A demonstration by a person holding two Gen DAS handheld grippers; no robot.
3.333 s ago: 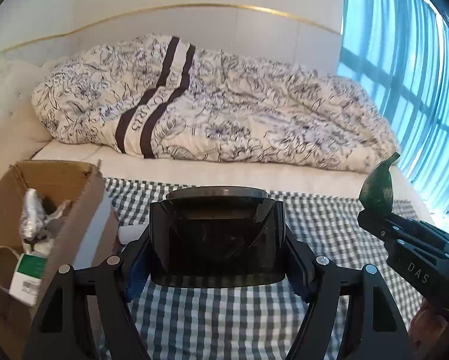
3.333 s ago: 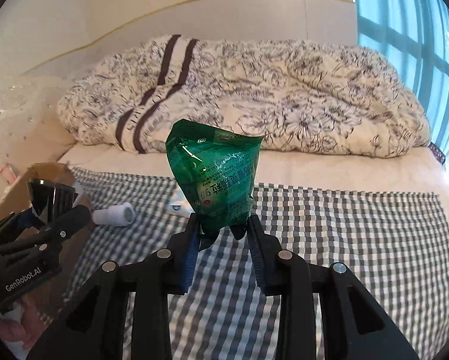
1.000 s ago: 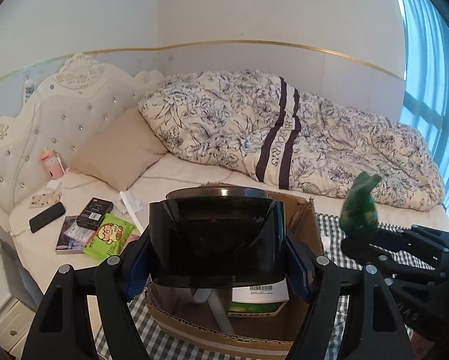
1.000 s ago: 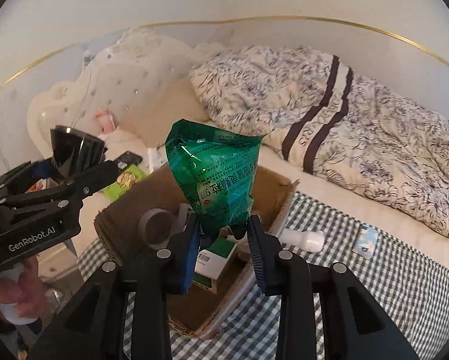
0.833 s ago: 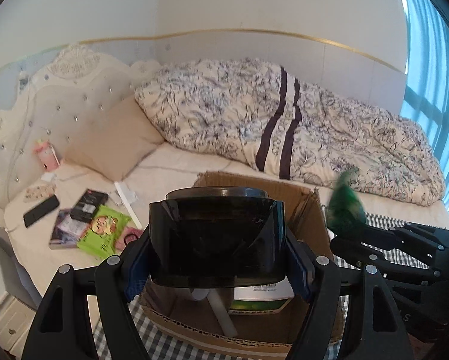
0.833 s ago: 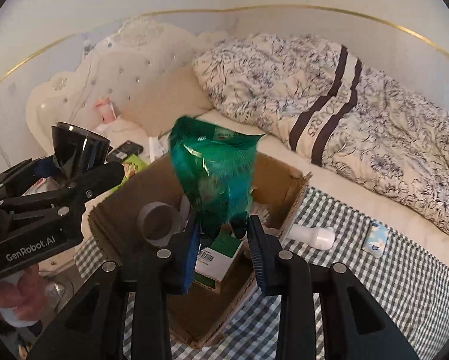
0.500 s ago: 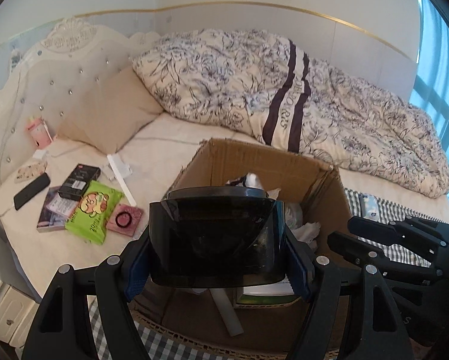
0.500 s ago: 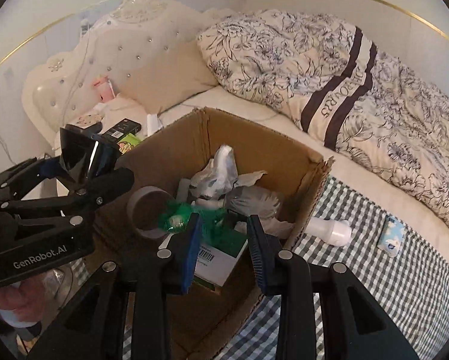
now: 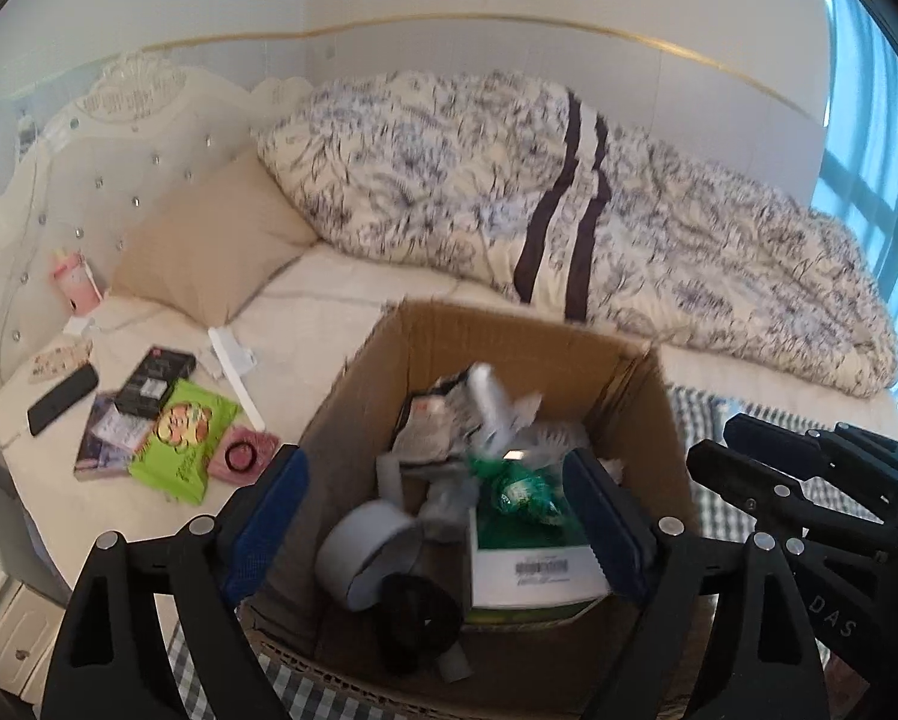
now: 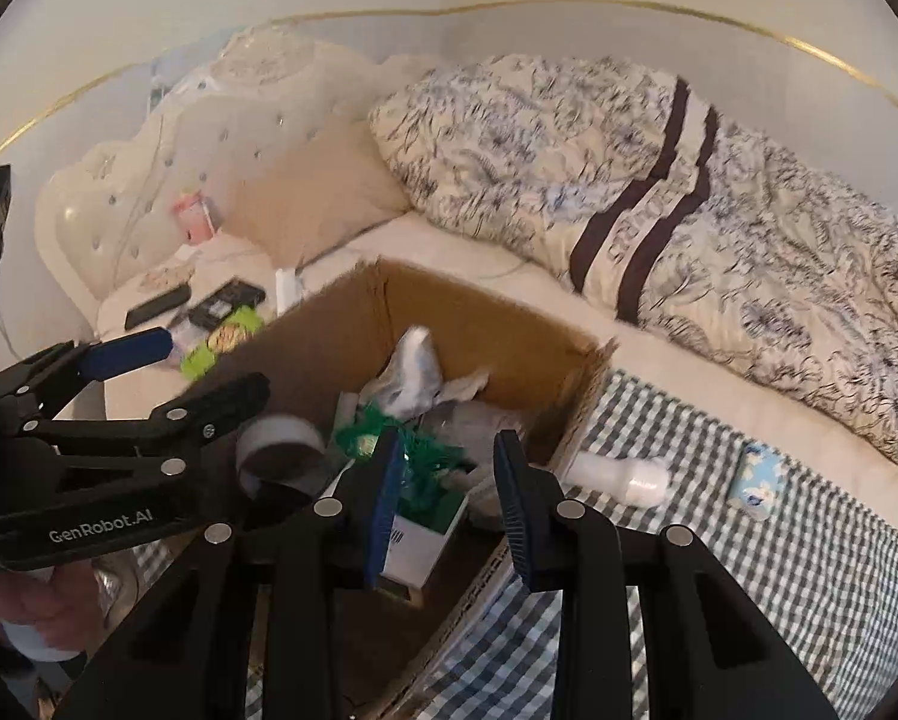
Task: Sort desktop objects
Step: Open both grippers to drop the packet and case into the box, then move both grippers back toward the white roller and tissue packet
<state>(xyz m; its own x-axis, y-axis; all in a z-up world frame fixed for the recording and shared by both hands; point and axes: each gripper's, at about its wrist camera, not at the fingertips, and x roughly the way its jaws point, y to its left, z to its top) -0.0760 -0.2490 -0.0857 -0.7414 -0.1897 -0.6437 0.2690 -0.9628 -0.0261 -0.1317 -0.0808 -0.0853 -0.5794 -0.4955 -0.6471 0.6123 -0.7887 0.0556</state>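
From the left wrist camera, the left gripper [image 9: 434,504] hangs over the open cardboard box [image 9: 512,333] with its jaws spread wide and nothing between them. Down inside, the green packet [image 9: 518,489] lies crumpled on top of a white carton with a barcode [image 9: 533,570], and a black cup [image 9: 416,615] sits low at the near wall beside a roll of grey tape [image 9: 368,555]. Both look settled. The right gripper [image 9: 707,468] shows at the box's right edge, also empty as far as I can tell.

Over to the right wrist camera: the right gripper [image 10: 449,480] has its blue-padded jaws parted, nothing held, poised just above the green packet [image 10: 413,456] in the box [image 10: 467,312]. The left gripper [image 10: 179,372] is alongside, jaws apart.

Still out on the checked cloth [image 10: 749,570]: a white bottle [image 10: 620,477] lying on its side just beside the box, and a small blue pack [image 10: 755,480] a little further along. My guess is the bottle is light, rigid and smooth, so it may roll or slip; pinching across its body near the middle looks safest. The blue pack looks soft and light; grip it across its short width, gently.
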